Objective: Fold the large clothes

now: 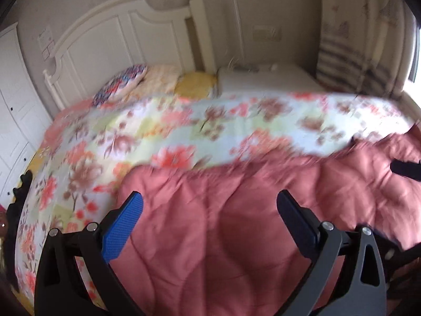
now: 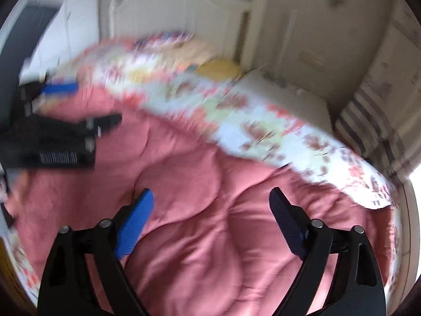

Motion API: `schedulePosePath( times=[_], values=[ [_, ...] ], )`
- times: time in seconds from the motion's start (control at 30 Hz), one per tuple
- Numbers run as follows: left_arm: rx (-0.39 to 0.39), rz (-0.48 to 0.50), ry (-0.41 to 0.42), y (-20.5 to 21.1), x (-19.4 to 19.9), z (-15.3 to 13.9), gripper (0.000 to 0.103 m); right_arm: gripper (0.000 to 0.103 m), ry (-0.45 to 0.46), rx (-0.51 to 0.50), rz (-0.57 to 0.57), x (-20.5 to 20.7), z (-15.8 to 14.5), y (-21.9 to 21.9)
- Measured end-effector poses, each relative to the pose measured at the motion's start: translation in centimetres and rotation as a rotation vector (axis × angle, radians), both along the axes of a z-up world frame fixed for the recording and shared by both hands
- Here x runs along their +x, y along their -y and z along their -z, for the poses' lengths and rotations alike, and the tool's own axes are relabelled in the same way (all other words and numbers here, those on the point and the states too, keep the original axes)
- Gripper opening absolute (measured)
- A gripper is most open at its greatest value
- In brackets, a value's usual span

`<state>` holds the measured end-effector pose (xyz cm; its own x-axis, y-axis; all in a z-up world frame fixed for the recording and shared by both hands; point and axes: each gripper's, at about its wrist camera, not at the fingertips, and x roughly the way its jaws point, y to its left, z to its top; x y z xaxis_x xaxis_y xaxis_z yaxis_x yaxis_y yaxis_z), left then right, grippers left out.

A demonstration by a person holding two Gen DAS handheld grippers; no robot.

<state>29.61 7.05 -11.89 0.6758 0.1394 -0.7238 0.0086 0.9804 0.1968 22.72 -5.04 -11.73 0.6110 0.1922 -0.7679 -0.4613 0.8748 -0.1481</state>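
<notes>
Hovering wide open, empty: left gripper [image 1: 210, 205], right gripper [image 2: 211, 202], above pink quilt [image 1: 236, 223].

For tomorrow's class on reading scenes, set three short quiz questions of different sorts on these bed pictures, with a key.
1. True or false: the left hand-held gripper grips the pink quilt.
2. What lies beyond the pink quilt? A) floral cover B) towel C) rug
3. Fill in: the yellow pillow lies near the white ____.

Key: 1 false, both the left and the right hand-held gripper are open, nothing between the pads; 2 A; 3 headboard.
</notes>
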Motion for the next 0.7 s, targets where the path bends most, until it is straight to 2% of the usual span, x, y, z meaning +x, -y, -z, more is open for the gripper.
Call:
schedulePosePath(
  times=[0.03, 0.07, 0.13, 0.23, 0.3, 0.37, 0.5, 0.53, 0.6, 0.63, 0.7],
  values=[
    [0.01, -0.015, -0.02, -0.5, 0.2, 1.0, 0.101, 0.088, -0.005, -0.035, -0.007, 0.0, 1.5, -0.5],
    [0.006, -0.021, -0.037, -1.1, 0.3, 2.0, 0.101, 0.088, 0.011, -0.007, -0.004, 0.0, 2.2, -0.3],
    [-0.064, -0.015, -0.036, -2.3, 0.2, 2.9, 0.101, 0.089, -0.034, 0.054, 0.017, 0.4, 1.9, 0.6],
    [-0.05, -0.009, -0.039, -2.3, 0.3, 2.9, 0.101, 0.089, -0.021, 0.062, 0.033, 0.5, 0.5, 2.1],
    [-0.048, -0.008, -0.033, -2.4, 0.3, 3.0, 0.101, 0.089, 0.038, 0.045, 0.095, 0.6, -1.0, 4.7],
    [-0.06, -0.008, -0.03, -2.4, 0.4, 3.1, 0.101, 0.089, 0.052, 0.049, 0.177, 1.4, -1.5, 8.2],
    [-0.07, -0.004, -0.029, -2.3, 0.3, 3.1, 0.101, 0.089, 0.015, 0.005, 0.38, 3.4, 0.1, 15.5],
    [-0.073, -0.001, -0.029, -2.2, 0.3, 3.1, 0.101, 0.089, -0.015, 0.05, 0.405, 3.7, 1.1, 17.5],
    [-0.065, 0.001, -0.027, -2.1, 0.3, 3.2, 0.101, 0.089, -0.061, 0.175, 0.431, 3.8, 2.0, 19.3],
    [-0.061, 0.0, -0.026, -2.0, 0.3, 3.2, 0.101, 0.089, -0.053, 0.175, 0.434, 3.8, 2.1, 19.3],
    [-0.062, -0.001, -0.024, -2.1, 0.2, 3.2, 0.101, 0.089, -0.012, 0.106, 0.432, 3.5, 2.1, 18.1]
  ],
)
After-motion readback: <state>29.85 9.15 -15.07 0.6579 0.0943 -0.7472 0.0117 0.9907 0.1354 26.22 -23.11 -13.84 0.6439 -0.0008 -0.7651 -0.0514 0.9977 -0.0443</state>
